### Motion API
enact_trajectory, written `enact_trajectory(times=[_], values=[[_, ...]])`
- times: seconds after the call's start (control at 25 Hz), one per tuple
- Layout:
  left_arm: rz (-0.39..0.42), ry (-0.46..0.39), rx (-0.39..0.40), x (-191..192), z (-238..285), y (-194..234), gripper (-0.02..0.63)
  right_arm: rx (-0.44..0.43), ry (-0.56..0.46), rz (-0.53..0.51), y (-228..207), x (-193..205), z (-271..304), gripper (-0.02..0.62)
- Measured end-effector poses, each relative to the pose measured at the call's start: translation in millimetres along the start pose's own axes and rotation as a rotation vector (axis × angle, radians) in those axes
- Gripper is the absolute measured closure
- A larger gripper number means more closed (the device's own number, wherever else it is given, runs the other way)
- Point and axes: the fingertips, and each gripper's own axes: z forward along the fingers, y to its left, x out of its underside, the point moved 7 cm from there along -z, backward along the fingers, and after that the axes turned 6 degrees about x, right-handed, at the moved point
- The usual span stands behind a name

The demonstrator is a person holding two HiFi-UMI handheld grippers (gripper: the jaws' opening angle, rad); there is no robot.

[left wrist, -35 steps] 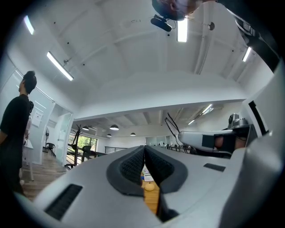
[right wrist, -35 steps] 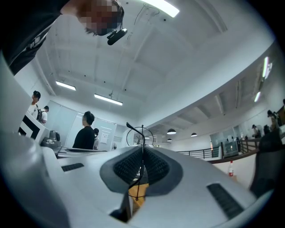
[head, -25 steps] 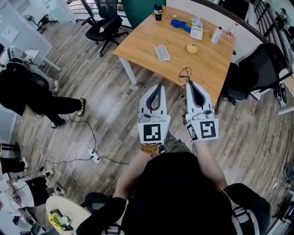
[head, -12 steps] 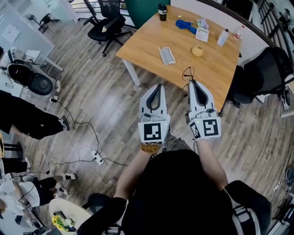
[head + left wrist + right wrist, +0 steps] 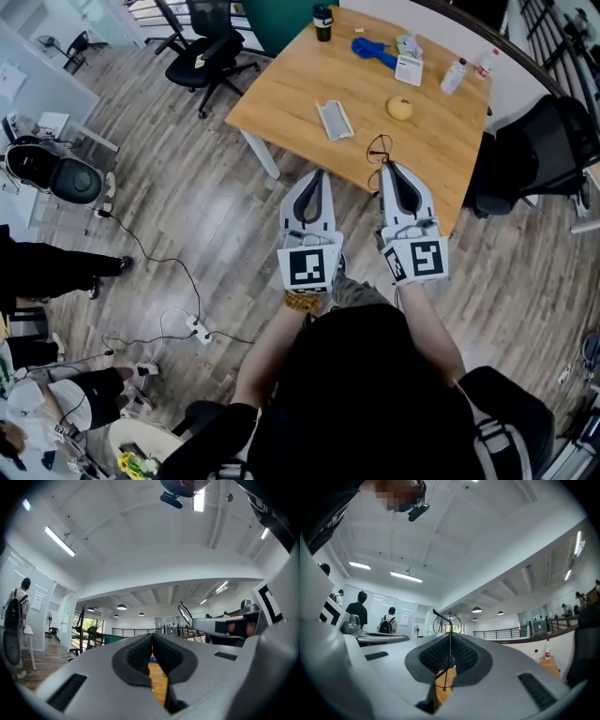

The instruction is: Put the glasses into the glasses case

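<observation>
Thin black wire glasses (image 5: 378,150) stick out past the tips of my right gripper (image 5: 388,167), which is shut on them just over the near edge of the wooden table (image 5: 300,80). In the right gripper view the round lens rim (image 5: 447,621) rises above the pads of the right gripper (image 5: 450,639) and a thin arm runs down between them. The grey glasses case (image 5: 335,119) lies on the table, further in and to the left. My left gripper (image 5: 318,176) is shut and empty, over the floor just short of the table; its pads meet in the left gripper view (image 5: 152,639).
On the table sit a yellow round object (image 5: 400,108), a blue item (image 5: 370,49), a black cup (image 5: 322,21), a white box (image 5: 408,67) and a bottle (image 5: 453,75). Black chairs (image 5: 202,47) (image 5: 534,141) flank it. Cables and a power strip (image 5: 195,328) lie on the floor.
Both grippers have come slightly closer to the table, the glasses still in the right one. The person in black at the left has walked off toward the left edge.
</observation>
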Motion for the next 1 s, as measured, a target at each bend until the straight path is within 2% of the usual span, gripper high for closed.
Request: enact_trajectory(times=[0.48, 0.72, 1.0], values=[[0.014, 0.048, 0.015, 21, 69, 29, 0.586, 0.011, 0.021, 0.021, -29, 17, 71, 0.577], [0.010, 0.068, -0.008, 34, 102, 44, 0.586, 0.002, 0.038, 0.041, -46, 31, 106, 0.577], [0.029, 0.114, -0.044, 47, 117, 58, 0.586, -0.006, 0.057, 0.069, -63, 52, 133, 0.577]])
